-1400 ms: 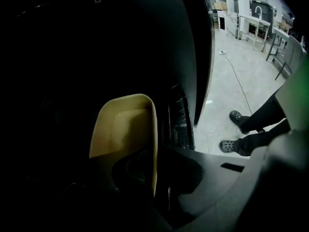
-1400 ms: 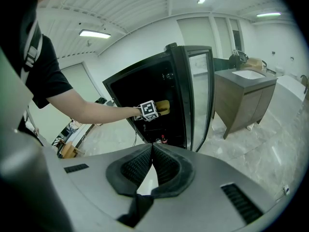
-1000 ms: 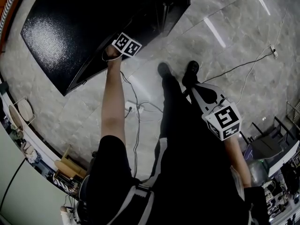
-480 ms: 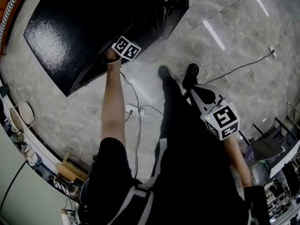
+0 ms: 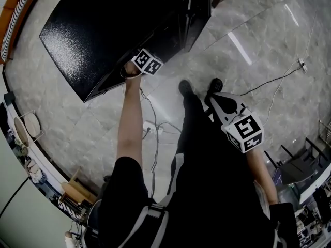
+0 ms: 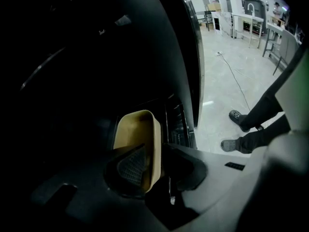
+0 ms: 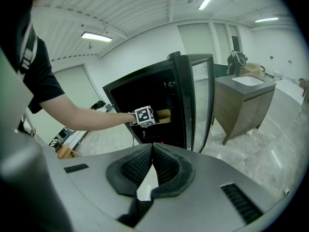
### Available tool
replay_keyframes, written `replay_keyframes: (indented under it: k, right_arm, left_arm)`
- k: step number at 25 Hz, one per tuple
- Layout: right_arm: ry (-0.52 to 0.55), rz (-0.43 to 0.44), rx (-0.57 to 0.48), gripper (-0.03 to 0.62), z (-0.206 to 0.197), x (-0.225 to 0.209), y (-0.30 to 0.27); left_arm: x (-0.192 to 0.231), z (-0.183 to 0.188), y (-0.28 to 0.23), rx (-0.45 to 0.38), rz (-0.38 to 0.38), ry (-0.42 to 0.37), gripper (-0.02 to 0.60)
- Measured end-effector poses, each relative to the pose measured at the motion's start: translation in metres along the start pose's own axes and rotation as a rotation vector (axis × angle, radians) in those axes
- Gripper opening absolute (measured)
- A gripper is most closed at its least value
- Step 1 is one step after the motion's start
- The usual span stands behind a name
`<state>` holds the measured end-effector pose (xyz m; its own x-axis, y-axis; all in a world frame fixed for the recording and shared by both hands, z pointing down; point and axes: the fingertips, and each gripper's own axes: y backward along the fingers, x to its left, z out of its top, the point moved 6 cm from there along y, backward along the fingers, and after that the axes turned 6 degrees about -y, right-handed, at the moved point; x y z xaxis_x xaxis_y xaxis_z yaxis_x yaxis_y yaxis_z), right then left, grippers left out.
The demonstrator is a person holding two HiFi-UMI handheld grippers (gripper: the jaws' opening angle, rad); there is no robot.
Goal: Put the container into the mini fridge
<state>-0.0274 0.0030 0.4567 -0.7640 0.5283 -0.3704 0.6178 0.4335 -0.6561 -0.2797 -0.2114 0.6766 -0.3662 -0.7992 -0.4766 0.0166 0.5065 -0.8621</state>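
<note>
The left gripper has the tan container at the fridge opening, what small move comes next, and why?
Probably ease the left gripper a bit deeper into the mini fridge: its tongs clamp the container by its wall, and no surface under it is clearly visible.

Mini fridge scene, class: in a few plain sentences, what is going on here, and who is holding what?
A person stands at the black mini fridge, door open, a gripper in each hand. The left gripper is shut on the wall of a tan container, holding it in the fridge's dark opening; whether it rests on a shelf is unclear. The right gripper hangs back, shut and empty.
</note>
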Motion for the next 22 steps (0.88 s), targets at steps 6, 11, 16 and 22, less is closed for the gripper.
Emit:
replay_keyframes:
  k: [6, 11, 16, 22]
  right_arm:
    - [0.033, 0.017, -0.04, 0.018, 0.016, 0.006, -0.002]
    - [0.059, 0.032, -0.093, 0.018, 0.035, 0.009, -0.004]
    - [0.081, 0.04, -0.125, 0.018, 0.051, 0.009, -0.004]
    - [0.104, 0.048, -0.168, 0.018, 0.07, 0.009, -0.006]
  left_arm:
    - [0.0, 0.004, 0.027, -0.012, 0.008, -0.022, 0.1]
    - [0.002, 0.012, 0.059, -0.05, 0.034, -0.012, 0.1]
    - [-0.004, 0.024, 0.089, -0.083, 0.053, -0.016, 0.1]
    - [-0.007, 0.027, 0.123, -0.118, 0.082, 0.004, 0.098]
